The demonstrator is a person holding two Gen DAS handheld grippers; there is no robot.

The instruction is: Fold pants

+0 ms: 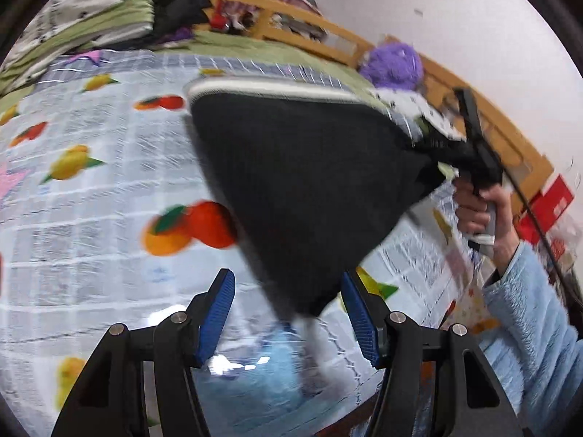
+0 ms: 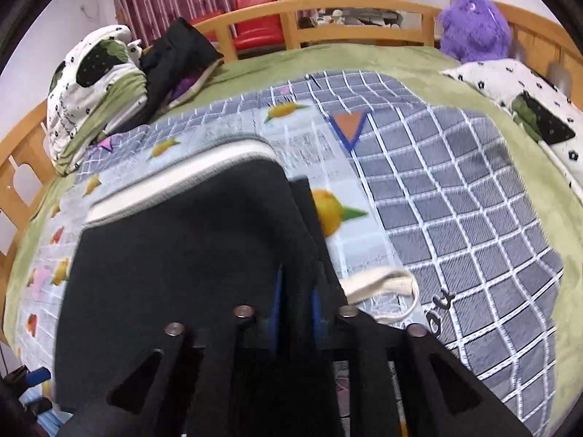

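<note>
At the bottom of the left wrist view, the left gripper [image 1: 288, 313] stands with its blue pads [image 1: 216, 313] apart; the low tip of the black pants [image 1: 302, 196] hangs blurred between them, and whether either pad touches the cloth cannot be told. From that tip the pants rise toward one o'clock as a stretched black triangle, its grey-and-white waistband [image 1: 277, 89] along the top edge. At three o'clock the right gripper [image 1: 442, 153] holds the far corner of the cloth, carried by a hand [image 1: 481, 211] in a fuzzy light-blue sleeve [image 1: 528, 298]. In the right wrist view its jaws stand close together, black cloth bunched between the blue pads [image 2: 277, 298], and a white drawstring [image 2: 382, 284] loops out at three o'clock. Under the pants lies a fruit-printed quilt [image 1: 91, 167] over a green bedsheet [image 2: 364, 58]. Farther off, at eleven o'clock, a rolled duvet [image 2: 91, 98] and a black garment [image 2: 178, 51] sit beside the wooden bed rail [image 2: 328, 7]; at one o'clock rests a purple plush toy [image 2: 473, 25] above a spotted pillow [image 2: 510, 87].
</note>
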